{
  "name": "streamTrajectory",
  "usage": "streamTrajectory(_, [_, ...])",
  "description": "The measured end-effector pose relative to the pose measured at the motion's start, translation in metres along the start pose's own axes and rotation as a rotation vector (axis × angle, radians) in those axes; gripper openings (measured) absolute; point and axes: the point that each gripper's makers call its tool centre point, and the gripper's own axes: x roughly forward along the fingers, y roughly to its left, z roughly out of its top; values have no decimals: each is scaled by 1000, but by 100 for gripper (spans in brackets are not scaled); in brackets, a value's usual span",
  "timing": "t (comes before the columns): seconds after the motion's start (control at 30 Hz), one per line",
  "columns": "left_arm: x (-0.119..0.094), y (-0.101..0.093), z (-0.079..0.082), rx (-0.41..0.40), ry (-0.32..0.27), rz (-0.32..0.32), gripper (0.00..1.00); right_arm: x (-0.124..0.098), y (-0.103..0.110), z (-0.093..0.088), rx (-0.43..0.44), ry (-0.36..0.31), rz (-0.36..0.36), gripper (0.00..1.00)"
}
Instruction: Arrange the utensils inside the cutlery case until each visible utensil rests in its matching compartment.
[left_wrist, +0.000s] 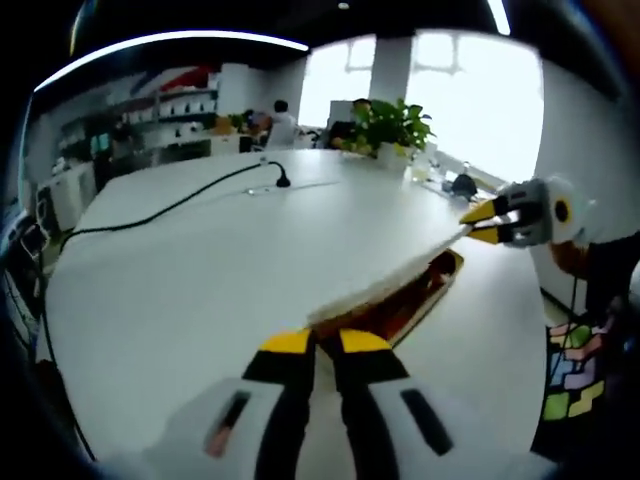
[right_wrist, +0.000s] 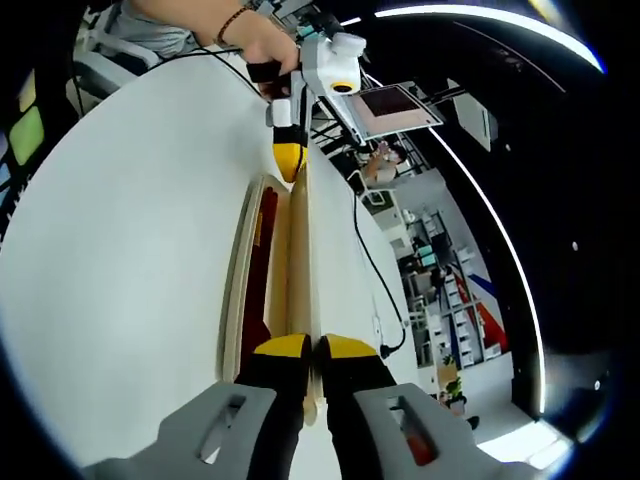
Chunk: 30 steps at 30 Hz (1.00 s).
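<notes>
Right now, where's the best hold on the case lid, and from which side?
By its thin edge at the two short ends, coming in lengthwise. The lid is a long flat board raised over the case, as the left tongs and right tongs hold it.

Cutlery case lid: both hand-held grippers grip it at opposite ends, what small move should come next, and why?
Probably lift the lid a little higher. The left hand-held gripper and right hand-held gripper pinch its opposite ends, and it is raised only slightly above the cutlery case, whose inside is barely exposed.
</notes>
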Motion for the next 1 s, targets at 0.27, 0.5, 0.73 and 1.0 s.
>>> streamTrajectory(0.27, [-15, -6, -13, 41, -12, 38, 16, -1, 4, 4, -73, -31, -52, 3])
streamTrajectory(0.5, [-25, -14, -21, -5, -92, 35, 25, -8, 6, 10, -189, -86, -124, 3])
streamTrajectory(0.73, [-17, -16, -29, 3, -83, 50, 27, -14, 5, 9, -264, -95, -181, 3])
streamTrajectory(1.0, [-9, -28, -24, 1, -100, 37, 27, -21, 5, 11, -324, -118, -208, 3])
